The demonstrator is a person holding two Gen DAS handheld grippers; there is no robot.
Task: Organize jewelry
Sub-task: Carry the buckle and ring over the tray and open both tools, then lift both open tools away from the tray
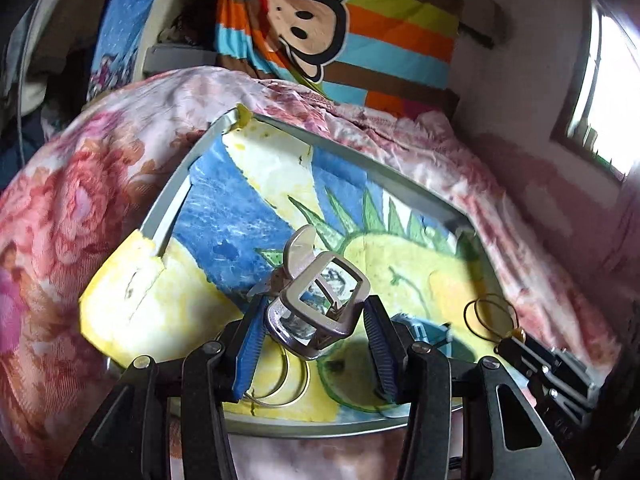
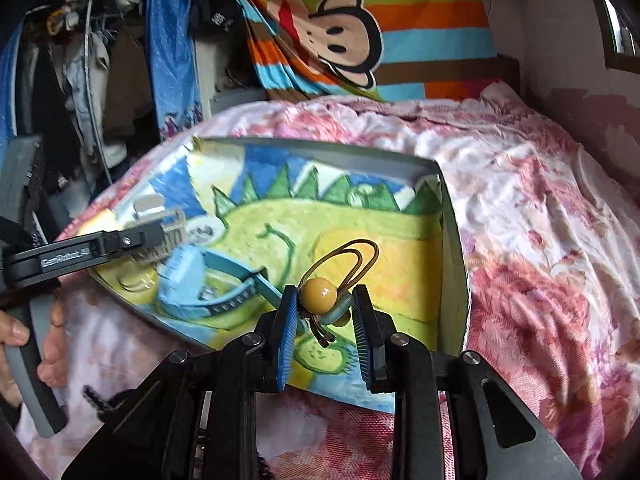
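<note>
My left gripper [image 1: 316, 316] is shut on a silver metal watch [image 1: 320, 300] and holds it just above the grey tray [image 1: 168, 216], which has a painted lining. Thin gold bangles [image 1: 280, 380] lie on the tray below the left fingers. My right gripper [image 2: 326, 312] is shut on a hair tie with yellow beads [image 2: 318, 290]; its brown elastic loops [image 2: 352, 256] stick out ahead over the tray [image 2: 452, 248]. A blue watch [image 2: 192, 284] lies on the tray left of the right gripper. The left gripper [image 2: 160, 236] with the silver watch also shows in the right wrist view.
The tray rests on a bed with a pink floral cover [image 2: 540, 220]. A striped monkey blanket [image 2: 360, 40] hangs behind. Clothes hang at the far left [image 2: 80, 80]. A window [image 1: 608, 112] is at the right. A hand [image 2: 24, 344] holds the left gripper's handle.
</note>
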